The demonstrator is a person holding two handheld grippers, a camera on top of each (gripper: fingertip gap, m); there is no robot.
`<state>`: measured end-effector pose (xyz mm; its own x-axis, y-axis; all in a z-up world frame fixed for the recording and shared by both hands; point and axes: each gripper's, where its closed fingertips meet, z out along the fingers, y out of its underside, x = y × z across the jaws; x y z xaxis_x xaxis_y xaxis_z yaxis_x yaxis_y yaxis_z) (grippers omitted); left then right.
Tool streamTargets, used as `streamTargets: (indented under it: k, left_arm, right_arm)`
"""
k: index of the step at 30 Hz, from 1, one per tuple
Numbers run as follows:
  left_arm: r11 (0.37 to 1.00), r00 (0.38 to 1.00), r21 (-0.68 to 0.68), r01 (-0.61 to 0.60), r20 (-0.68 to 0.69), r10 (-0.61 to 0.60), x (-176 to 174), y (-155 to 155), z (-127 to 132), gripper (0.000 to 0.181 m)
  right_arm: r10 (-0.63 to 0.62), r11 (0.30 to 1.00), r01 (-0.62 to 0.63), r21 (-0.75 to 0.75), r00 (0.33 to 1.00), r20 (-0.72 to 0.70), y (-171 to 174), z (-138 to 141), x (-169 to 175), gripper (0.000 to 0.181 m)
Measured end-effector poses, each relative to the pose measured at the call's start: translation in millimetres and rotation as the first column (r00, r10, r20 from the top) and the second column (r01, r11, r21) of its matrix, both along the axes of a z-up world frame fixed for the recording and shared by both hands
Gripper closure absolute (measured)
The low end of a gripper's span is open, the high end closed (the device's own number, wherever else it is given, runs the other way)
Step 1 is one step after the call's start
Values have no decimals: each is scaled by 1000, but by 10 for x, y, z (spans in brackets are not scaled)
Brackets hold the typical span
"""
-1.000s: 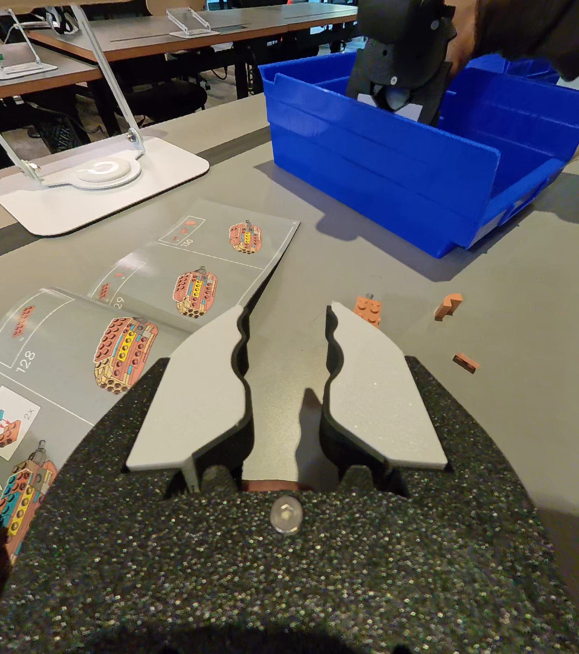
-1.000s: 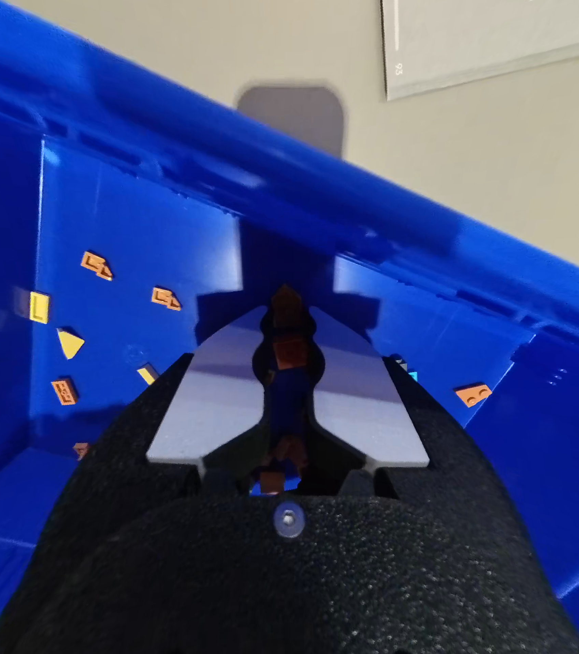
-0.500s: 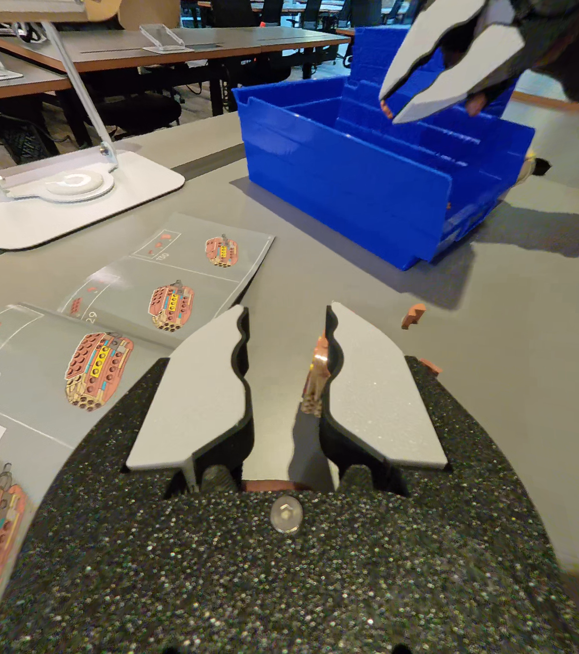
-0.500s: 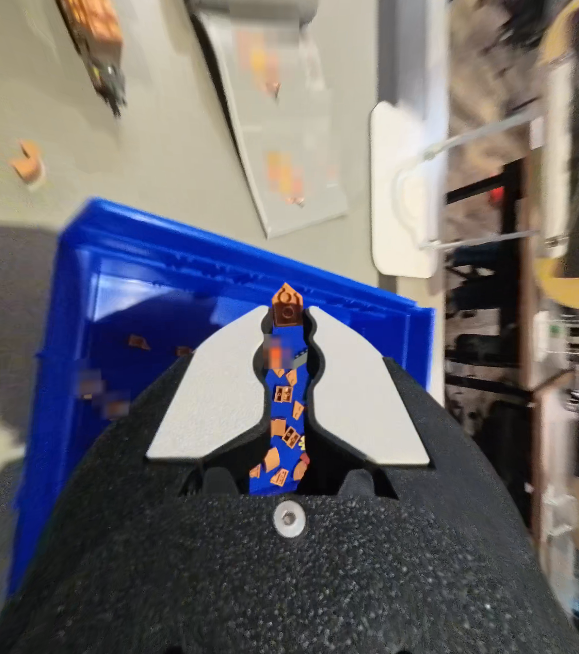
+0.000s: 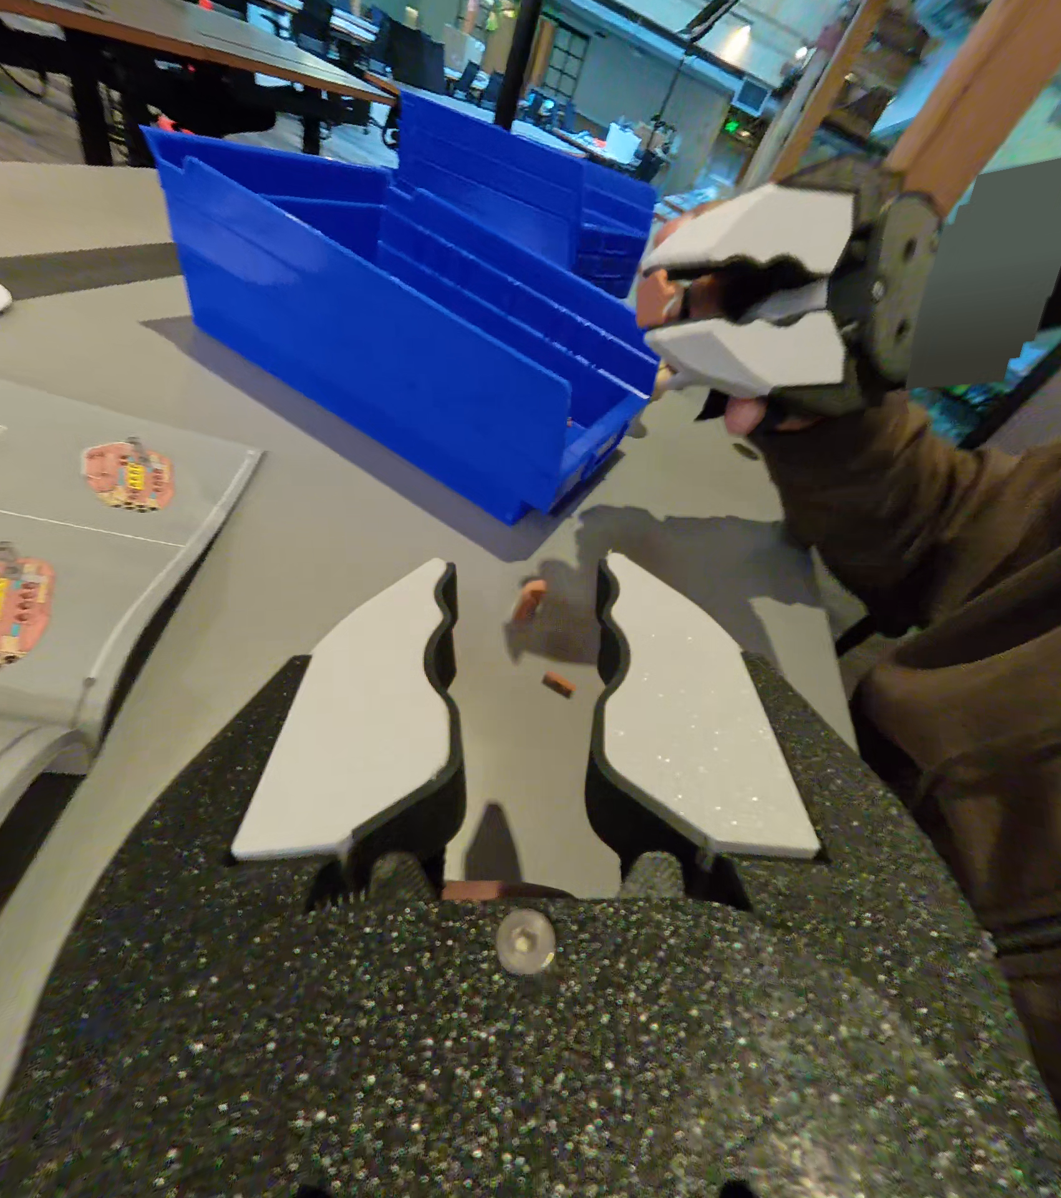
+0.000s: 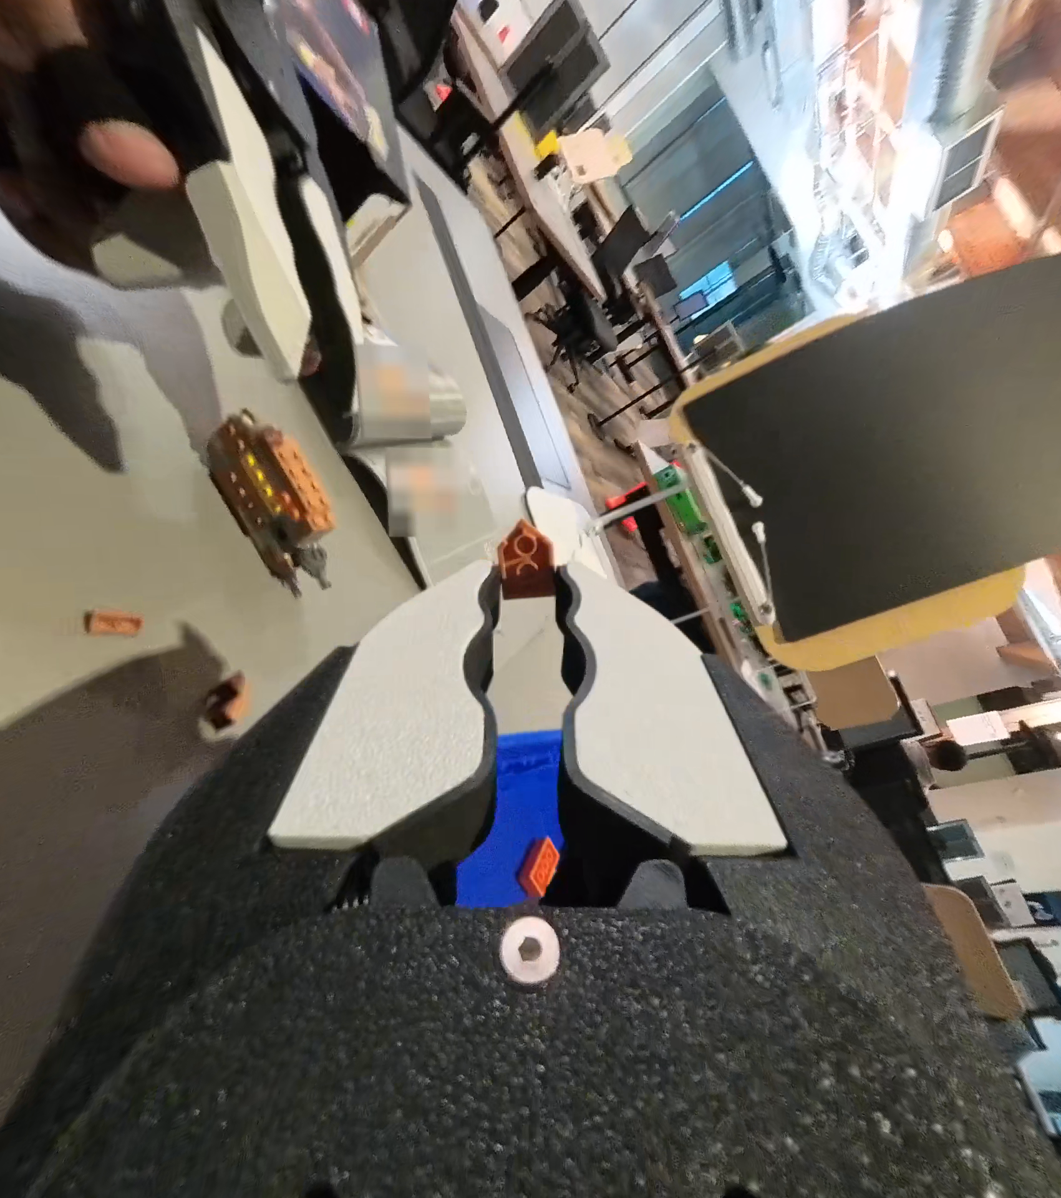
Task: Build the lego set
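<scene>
A: Item one, the model (image 6: 268,493). Status?

B: Partly built. A brown block of bricks with a yellow row, lying on the grey table (image 5: 346,557), seen only in the right wrist view. It looks well along, but the open booklet (image 5: 61,518) pictures a similar hull, so I judge more steps remain.

A: Item two, the right claw (image 6: 526,570).

B: Raised in the air beside the blue bin (image 5: 385,337), fingers closed to a narrow gap on a small brown wedge piece (image 6: 524,563), pinched at the very tips. That piece is fetched but not yet fitted.

A: Item three, the left claw (image 5: 524,622).

B: Fingers parted, nothing between them, low over the table. Past its tips lie two loose brown bits: a stepped piece (image 5: 531,599) and a small flat piece (image 5: 558,684). Both unplaced.

A: Stock in the bin?

B: One orange-brown piece (image 6: 540,865) shows through the gap in the right claw. The rest of the bin's inside is hidden by its walls.

A: Entries not verifiable?

B: The model is blurred; its far side and stud count cannot be read. It does not show in the left wrist view. The booklet runs off the frame's left edge. A grey patch covers part of the person behind the right claw. Whether the wedge sits square in the grip is hard to tell.
</scene>
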<state>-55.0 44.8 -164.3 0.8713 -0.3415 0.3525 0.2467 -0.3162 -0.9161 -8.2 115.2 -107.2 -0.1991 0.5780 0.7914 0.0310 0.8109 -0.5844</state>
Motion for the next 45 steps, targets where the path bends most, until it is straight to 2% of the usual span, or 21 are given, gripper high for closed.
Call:
streamTargets:
  k: [4, 8, 11, 24, 35, 45]
  left_arm:
    - [998, 991, 6, 59, 118, -59, 73, -27, 64, 140]
    - [994, 968, 13, 106, 227, -106, 117, -43, 111, 140]
    - [993, 966, 13, 118, 230, -118, 136, -47, 112, 140]
    - [978, 926, 27, 205, 318, -203, 291, -59, 137, 141]
    - [955, 886, 27, 296, 366, -285, 439, -106, 128, 144]
    - [941, 848, -4, 338, 436, -303, 472, -123, 75, 149]
  right_arm:
    - [-3, 999, 8, 47, 994, -109, -156, -2, -61, 165]
    - [5, 986, 29, 163, 979, -202, -288, -58, -122, 166]
    - [26, 970, 39, 240, 965, -261, -393, -94, -142, 166]
    - [147, 888, 39, 459, 920, -362, -657, -323, -181, 166]
    - [279, 819, 26, 573, 855, -438, -848, -317, -127, 165]
    - [373, 696, 72, 715, 814, -445, -898, -405, -142, 165]
